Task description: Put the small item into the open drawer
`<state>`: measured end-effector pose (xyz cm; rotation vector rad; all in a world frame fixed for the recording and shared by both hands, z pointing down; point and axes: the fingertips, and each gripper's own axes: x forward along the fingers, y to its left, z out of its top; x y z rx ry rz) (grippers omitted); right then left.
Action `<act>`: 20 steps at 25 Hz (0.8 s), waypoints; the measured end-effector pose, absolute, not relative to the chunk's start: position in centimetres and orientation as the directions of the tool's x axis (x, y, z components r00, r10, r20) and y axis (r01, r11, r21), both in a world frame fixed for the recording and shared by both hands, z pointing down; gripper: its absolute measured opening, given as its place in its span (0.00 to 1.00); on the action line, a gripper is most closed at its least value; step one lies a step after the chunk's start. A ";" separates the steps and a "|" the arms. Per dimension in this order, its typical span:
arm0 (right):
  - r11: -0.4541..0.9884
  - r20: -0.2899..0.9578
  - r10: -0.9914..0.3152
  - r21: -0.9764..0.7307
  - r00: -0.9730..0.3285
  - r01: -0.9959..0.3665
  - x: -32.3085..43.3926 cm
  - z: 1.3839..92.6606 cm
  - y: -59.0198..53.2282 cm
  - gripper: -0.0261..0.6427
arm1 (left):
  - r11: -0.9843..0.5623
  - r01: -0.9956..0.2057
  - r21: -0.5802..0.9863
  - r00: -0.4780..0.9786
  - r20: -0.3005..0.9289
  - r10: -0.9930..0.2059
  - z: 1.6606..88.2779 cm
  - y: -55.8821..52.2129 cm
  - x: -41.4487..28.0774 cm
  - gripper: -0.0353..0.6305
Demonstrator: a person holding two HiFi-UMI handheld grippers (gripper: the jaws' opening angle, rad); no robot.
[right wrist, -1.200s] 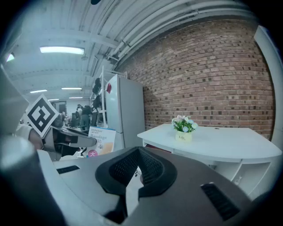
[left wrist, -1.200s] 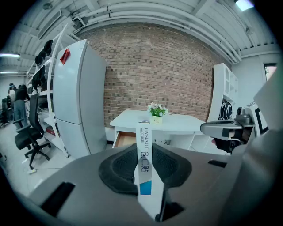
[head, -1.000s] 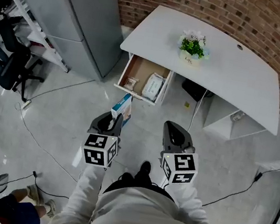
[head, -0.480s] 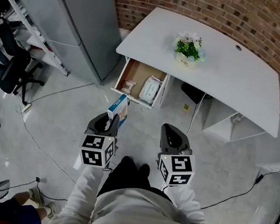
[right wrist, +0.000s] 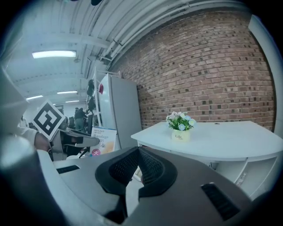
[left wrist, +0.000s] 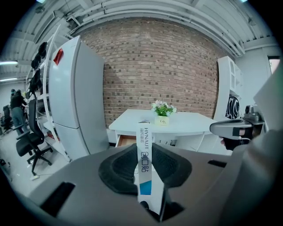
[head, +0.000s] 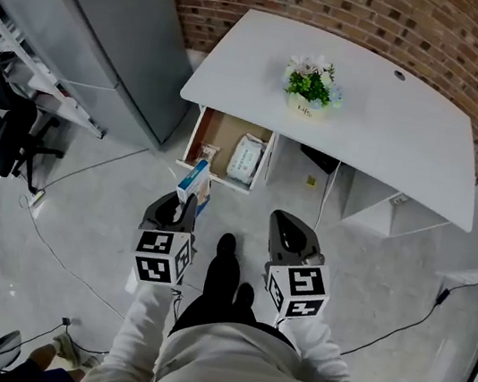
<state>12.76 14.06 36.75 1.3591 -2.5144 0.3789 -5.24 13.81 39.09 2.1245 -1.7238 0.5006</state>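
The left gripper point(head: 179, 210) is nearing the open drawer point(head: 227, 127) just ahead, jaws clamping the small box point(head: 191, 181) pointed lengthwise toward it.

Cool, even light from the ceiling strip lights point(right wrist: 54, 54) keeps the head view bright, with only faint soft shadows, a pale sheen on the grey floor point(head: 84, 192) and the white desk top point(head: 396, 121) close to washed out. Both gripper views are strongly wide-angle: black vignette fills their corners and the brick wall point(left wrist: 159, 70) bows toward the edges. In them the near grey foreground is soft and out of focus, while the print on the box point(left wrist: 144, 172) and the far room are fairly sharp.
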 end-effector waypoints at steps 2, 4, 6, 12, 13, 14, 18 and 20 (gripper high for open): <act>0.522 0.344 -0.780 -0.105 -0.523 -0.847 12.5 36.8 12.7 0.08 | -0.193 -0.980 0.055 0.195 0.486 -0.852 39.5 12.3 -5.6 0.20; 0.518 0.344 -0.784 -0.099 -0.518 -0.850 12.0 36.7 11.1 0.08 | -0.197 -0.979 0.059 0.200 0.487 -0.850 39.8 10.5 -6.0 0.20; 0.515 0.346 -0.786 -0.092 -0.512 -0.852 11.4 36.7 9.4 0.08 | -0.202 -0.977 0.073 0.211 0.494 -0.844 40.3 8.7 -6.5 0.20; 0.498 0.365 -0.791 -0.082 -0.491 -0.863 9.5 37.4 4.3 0.08 | -0.226 -0.968 0.108 0.248 0.518 -0.818 42.0 3.5 -8.0 0.20; 0.491 0.368 -0.794 -0.081 -0.483 -0.868 9.2 37.6 3.4 0.08 | -0.229 -0.967 0.112 0.253 0.522 -0.814 42.3 2.7 -8.3 0.20; 0.484 0.372 -0.797 -0.080 -0.476 -0.872 9.0 37.7 2.7 0.08 | -0.233 -0.966 0.115 0.258 0.527 -0.810 42.7 1.9 -8.5 0.20; 0.460 0.389 -0.802 -0.080 -0.452 -0.884 8.1 38.5 0.0 0.08 | -0.249 -0.961 0.121 0.273 0.548 -0.790 44.1 -0.8 -9.5 0.20; 0.445 0.398 -0.806 -0.080 -0.438 -0.892 7.8 38.9 -1.2 0.08 | -0.257 -0.958 0.126 0.282 0.559 -0.780 45.0 -1.9 -9.9 0.20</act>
